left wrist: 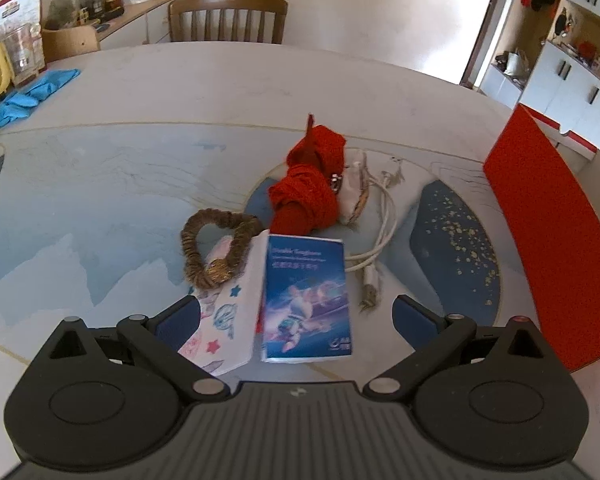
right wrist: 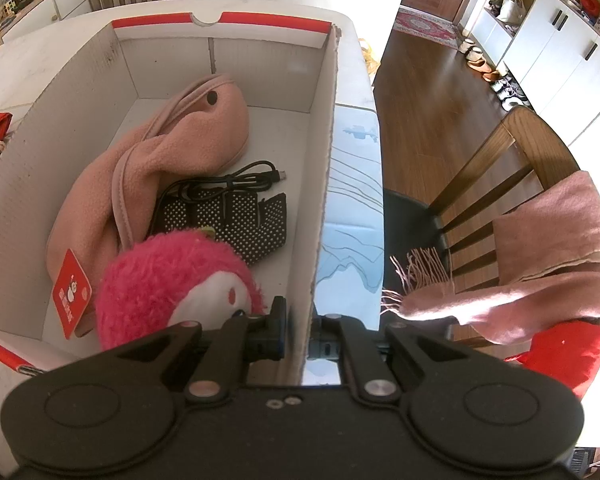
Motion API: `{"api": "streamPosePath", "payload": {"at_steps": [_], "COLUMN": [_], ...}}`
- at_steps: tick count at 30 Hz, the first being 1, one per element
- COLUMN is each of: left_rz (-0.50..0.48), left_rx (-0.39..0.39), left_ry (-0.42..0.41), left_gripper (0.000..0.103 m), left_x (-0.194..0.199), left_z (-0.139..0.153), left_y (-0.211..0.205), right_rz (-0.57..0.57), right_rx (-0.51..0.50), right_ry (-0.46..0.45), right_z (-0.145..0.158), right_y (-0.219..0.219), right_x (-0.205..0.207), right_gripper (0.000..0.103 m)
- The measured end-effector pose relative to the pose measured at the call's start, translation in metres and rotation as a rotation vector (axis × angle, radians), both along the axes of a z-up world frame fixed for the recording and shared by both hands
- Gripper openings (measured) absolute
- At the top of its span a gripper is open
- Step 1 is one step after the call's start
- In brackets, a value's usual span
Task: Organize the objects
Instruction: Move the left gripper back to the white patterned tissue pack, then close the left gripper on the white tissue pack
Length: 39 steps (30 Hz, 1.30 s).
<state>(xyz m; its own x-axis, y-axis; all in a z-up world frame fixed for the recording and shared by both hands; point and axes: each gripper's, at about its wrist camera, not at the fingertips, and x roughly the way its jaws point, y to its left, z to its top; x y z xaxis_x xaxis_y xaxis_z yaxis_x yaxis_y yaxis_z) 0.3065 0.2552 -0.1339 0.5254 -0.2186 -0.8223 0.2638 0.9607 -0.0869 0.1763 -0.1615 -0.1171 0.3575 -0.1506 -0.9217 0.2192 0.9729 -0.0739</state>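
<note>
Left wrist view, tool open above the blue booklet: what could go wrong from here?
The open left tool spans both the blue illustrated booklet and the white star-patterned pouch touching it, so closing might catch both. The brown braided ring resting on the pouch could get dragged along.

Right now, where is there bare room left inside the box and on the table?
In the box, the floor behind the pink fleece to the rear wall is bare; the front is crowded with the pink plush toy, dotted glove and black cable. On the table, the stretch left of the brown hair tie is free.
</note>
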Motion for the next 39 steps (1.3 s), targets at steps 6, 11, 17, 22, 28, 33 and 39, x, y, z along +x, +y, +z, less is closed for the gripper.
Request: {"api": "streamPosePath", "payload": {"at_steps": [6, 11, 17, 22, 28, 33, 39], "left_rz": [-0.019, -0.019, 0.008, 0.066, 0.093, 0.123, 0.130], "left_rx": [0.003, -0.004, -0.008, -0.047, -0.119, -0.133, -0.077], "left_ry": [-0.002, -0.003, 0.008, 0.021, 0.038, 0.033, 0.027], "left_gripper": [0.102, 0.097, 0.074, 0.057, 0.033, 0.015, 0.003], "left_x": [-0.002, -0.002, 0.002, 0.007, 0.012, 0.014, 0.016], "left_z": [-0.002, -0.003, -0.004, -0.005, -0.002, 0.001, 0.002], "left_y": [-0.002, -0.003, 0.005, 0.022, 0.032, 0.040, 0.041], "right_rz": [0.000, 0.000, 0.000, 0.000, 0.001, 0.001, 0.000], "right_rx": [0.000, 0.001, 0.001, 0.000, 0.000, 0.000, 0.000], "right_ry": [0.000, 0.001, 0.001, 0.001, 0.000, -0.001, 0.000], "right_z": [0.000, 0.000, 0.000, 0.000, 0.000, 0.000, 0.000], "right_y": [0.000, 0.000, 0.000, 0.000, 0.000, 0.000, 0.000], "right_x": [0.000, 0.000, 0.000, 0.000, 0.000, 0.000, 0.000], "right_gripper": [0.007, 0.007, 0.007, 0.007, 0.007, 0.007, 0.007]}}
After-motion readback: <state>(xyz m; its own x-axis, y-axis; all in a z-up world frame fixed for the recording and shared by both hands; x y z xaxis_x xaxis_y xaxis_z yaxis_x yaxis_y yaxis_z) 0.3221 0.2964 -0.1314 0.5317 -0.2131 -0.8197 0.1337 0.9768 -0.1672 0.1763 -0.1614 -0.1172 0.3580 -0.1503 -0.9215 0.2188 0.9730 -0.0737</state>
